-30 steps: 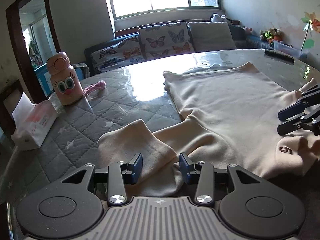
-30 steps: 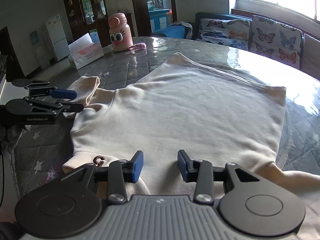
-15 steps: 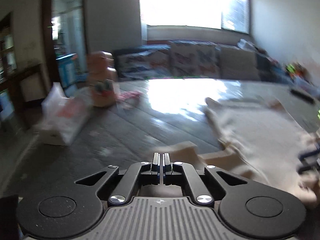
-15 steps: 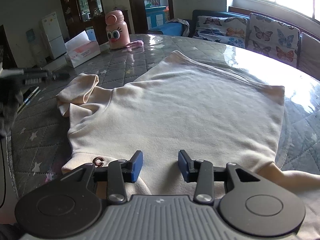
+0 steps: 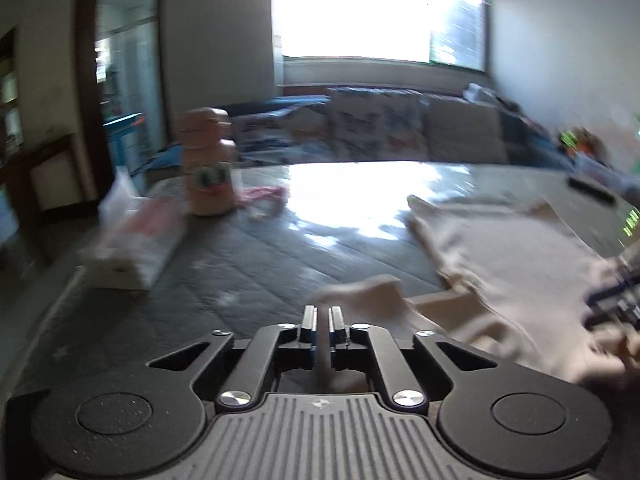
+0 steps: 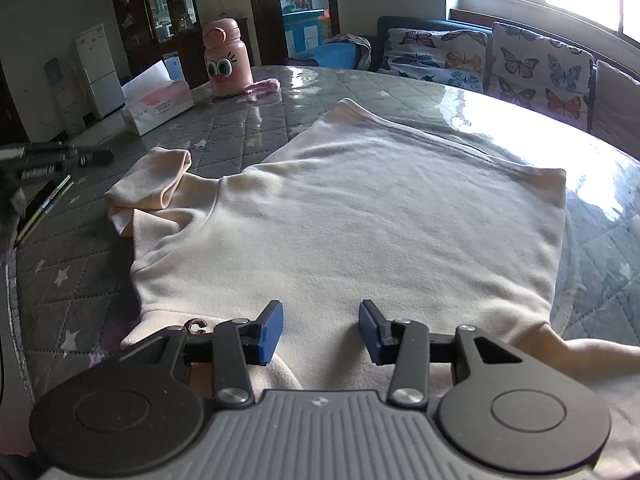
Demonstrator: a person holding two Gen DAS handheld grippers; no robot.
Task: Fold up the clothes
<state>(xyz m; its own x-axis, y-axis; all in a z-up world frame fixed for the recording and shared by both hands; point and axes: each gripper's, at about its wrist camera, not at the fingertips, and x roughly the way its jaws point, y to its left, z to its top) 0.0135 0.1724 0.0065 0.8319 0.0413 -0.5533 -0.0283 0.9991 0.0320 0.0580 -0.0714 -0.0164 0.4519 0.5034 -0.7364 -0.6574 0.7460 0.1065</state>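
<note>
1. The cream top [image 6: 360, 216] lies spread flat on the quilted surface [image 6: 240, 128], its body unfolded. Only the left sleeve [image 6: 152, 184] is bunched and doubled at the left edge. Judged from this, the folding has barely started: both sleeves and the body are still to be folded.
2. The right gripper [image 6: 320, 330] sits at the near hem with its jaws apart and opening a little; cloth lies under them, but the pads press on nothing.
3. The left gripper [image 5: 322, 328] is over the bare surface left of the sleeve, its jaws narrow and opening, with nothing between them. That view is blurred.
4. At the far left stand a pink bottle [image 6: 226, 60] and a tissue box [image 6: 158, 106], well apart from the top. Pens [image 6: 44, 204] lie near the left edge. None of these blocks a fold.
</note>
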